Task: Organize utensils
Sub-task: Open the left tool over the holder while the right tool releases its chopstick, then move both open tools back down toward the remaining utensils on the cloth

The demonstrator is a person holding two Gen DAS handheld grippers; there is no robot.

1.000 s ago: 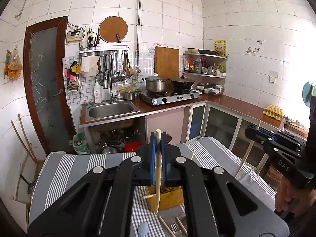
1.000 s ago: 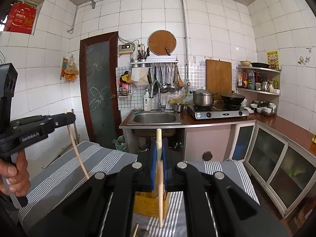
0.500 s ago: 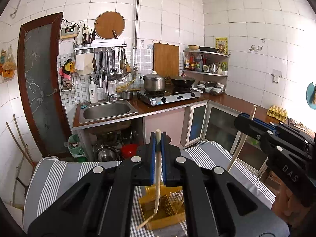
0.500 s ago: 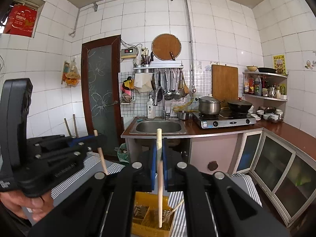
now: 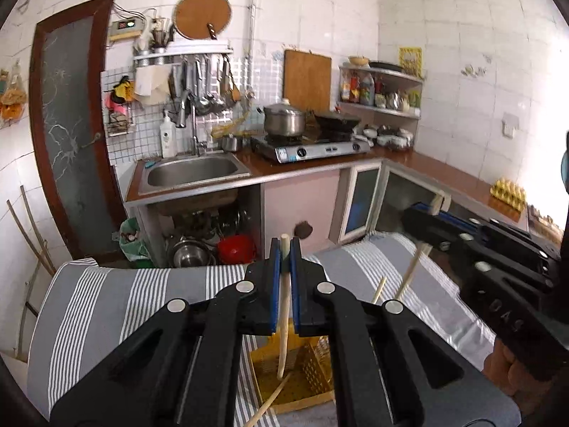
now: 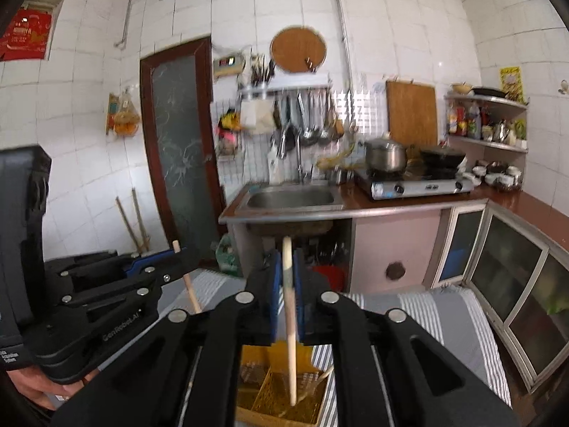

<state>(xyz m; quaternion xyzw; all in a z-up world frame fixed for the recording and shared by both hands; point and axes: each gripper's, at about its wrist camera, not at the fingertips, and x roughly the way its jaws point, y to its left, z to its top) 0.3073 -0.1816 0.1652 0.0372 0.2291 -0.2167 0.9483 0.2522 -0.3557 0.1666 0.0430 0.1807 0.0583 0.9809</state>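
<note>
Chopstick (image 5: 284, 306) clamped upright in the left gripper (image 5: 284, 267), pads tight on it, lower tip hanging over the yellow basket (image 5: 313, 370). Right gripper (image 6: 288, 284) has its jaws opening around a second chopstick (image 6: 290, 320); the stick stands between the pads with its tip down inside the basket, contact with the pads hard to tell through the blur. One loose chopstick (image 5: 272, 395) leans out over the basket's front edge. Basket sits on the desk under a grey striped cloth (image 5: 106, 302). Behind it: sink (image 5: 192, 170), gas stove (image 5: 313, 146) with a steel pot (image 5: 284, 119), tiled wall.
</note>
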